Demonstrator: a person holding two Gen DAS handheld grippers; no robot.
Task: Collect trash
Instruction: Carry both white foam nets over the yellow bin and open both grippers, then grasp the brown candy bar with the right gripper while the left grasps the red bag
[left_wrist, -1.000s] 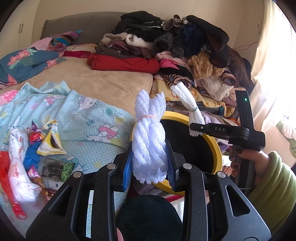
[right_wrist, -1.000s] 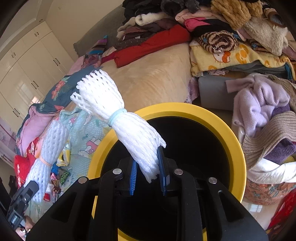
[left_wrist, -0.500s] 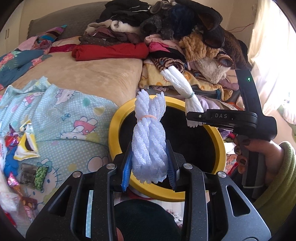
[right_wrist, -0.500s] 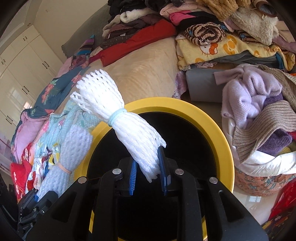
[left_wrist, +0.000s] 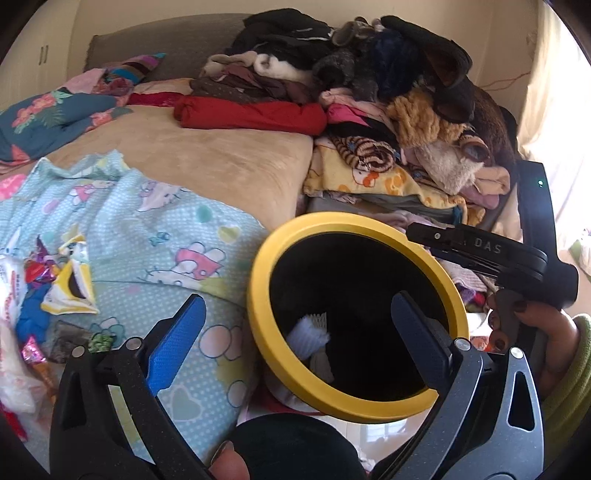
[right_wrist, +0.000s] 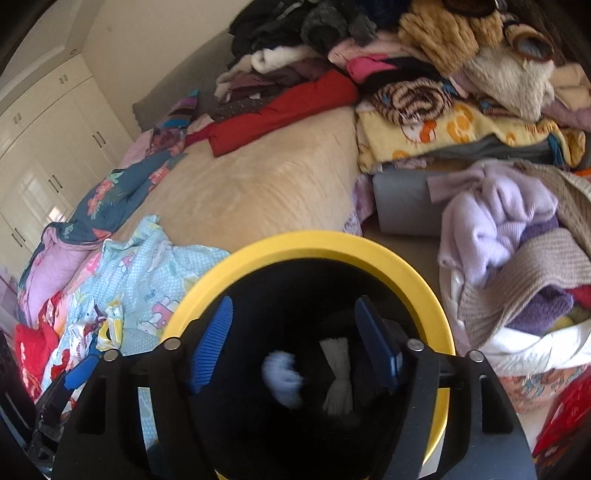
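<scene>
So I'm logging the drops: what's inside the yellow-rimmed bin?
Two white foam net bundles lie inside the yellow-rimmed bin. The rest of its black interior is too dark to make out.

Bed (left_wrist: 229, 162), blue sheet (left_wrist: 155, 236), wrappers (left_wrist: 55, 284), clothes pile (left_wrist: 369, 103)

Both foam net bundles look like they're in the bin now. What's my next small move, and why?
Probably swing the left gripper left, toward the wrappers on the blue printed sheet. Both grippers are open and hold nothing; the right gripper hangs over the yellow-rimmed bin, where both foam net bundles now lie. The wrappers are the trash left in view, on the left gripper's side.
</scene>
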